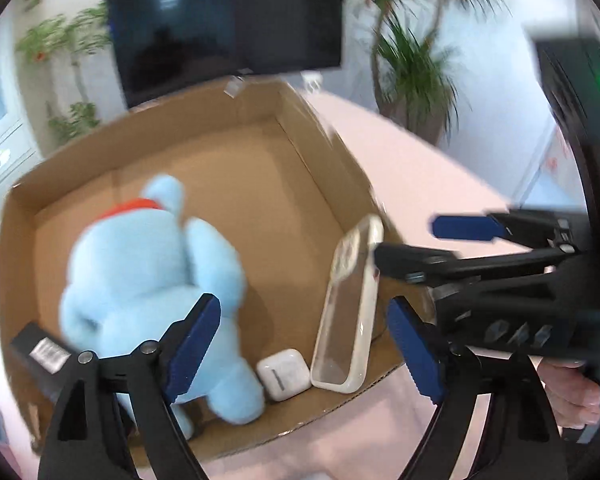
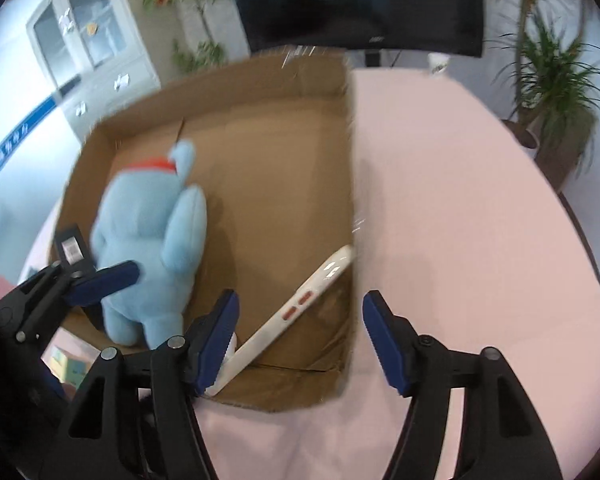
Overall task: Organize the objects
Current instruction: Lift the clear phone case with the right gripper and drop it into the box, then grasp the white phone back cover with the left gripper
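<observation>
Already inside the shallow brown cardboard box (image 1: 260,168): fluffy light-blue plush toy (image 1: 148,280), small white earbud case (image 1: 284,376), clear cream-rimmed phone case (image 1: 348,312) (leaning on the right wall). Both grippers, left (image 1: 300,348) and right (image 2: 300,340), fingers apart, empty. Pink desk (image 2: 460,200) underneath.

- Box (image 1: 228,168): brown corrugated cardboard, matt.
- Blue toy (image 1: 148,280): soft plush cloth, fuzzy.
- Phone case (image 1: 350,312): clear, glossy, probably plastic.
- Earbud case (image 1: 284,376): white, smooth, glossy.
- Table cover (image 2: 460,200): pink, matt.
</observation>
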Tool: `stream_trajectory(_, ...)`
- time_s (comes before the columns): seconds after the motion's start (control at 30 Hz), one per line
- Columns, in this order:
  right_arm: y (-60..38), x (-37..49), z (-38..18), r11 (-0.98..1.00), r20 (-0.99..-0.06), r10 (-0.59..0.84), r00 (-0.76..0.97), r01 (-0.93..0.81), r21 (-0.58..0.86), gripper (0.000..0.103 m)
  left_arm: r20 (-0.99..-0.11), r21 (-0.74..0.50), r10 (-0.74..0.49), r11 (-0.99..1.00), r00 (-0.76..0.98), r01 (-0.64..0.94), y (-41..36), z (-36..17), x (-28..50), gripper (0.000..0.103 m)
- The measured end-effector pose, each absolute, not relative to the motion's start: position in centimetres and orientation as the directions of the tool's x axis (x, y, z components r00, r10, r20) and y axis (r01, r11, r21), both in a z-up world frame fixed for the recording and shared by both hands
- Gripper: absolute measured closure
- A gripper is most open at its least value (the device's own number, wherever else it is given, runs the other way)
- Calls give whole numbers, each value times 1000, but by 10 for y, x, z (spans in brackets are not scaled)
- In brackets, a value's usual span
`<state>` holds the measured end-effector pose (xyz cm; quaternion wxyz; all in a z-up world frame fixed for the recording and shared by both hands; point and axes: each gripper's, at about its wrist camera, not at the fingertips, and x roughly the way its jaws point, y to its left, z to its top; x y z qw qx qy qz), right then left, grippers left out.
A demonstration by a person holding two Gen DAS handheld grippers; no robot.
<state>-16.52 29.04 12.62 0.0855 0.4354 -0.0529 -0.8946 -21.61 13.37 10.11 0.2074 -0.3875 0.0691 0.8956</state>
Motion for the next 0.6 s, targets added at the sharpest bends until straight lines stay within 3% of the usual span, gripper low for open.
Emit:
stream_trajectory(0.2,312,-131,173,-924,-655,-361,-664,159,347,37,-640,-265,417,-908,-645,-324,69,154,-186,13)
stream_trajectory(0.27,311,-120,185,-907,-623,-399,-673,191,375,37,-622,-308,416,-909,-664,-280,52,156,-181,4)
stream_trajectory(0.47,262,-90,202,-870,-549,-475,-688,274,409,25,-743,-266,326,-945,-584,-190,17,103,-151,3)
stream_trajectory(0.6,231,-75,158,-851,-611,-524,-593,348,393,25,-788,-246,333,-941,-518,-231,3,58,-126,3)
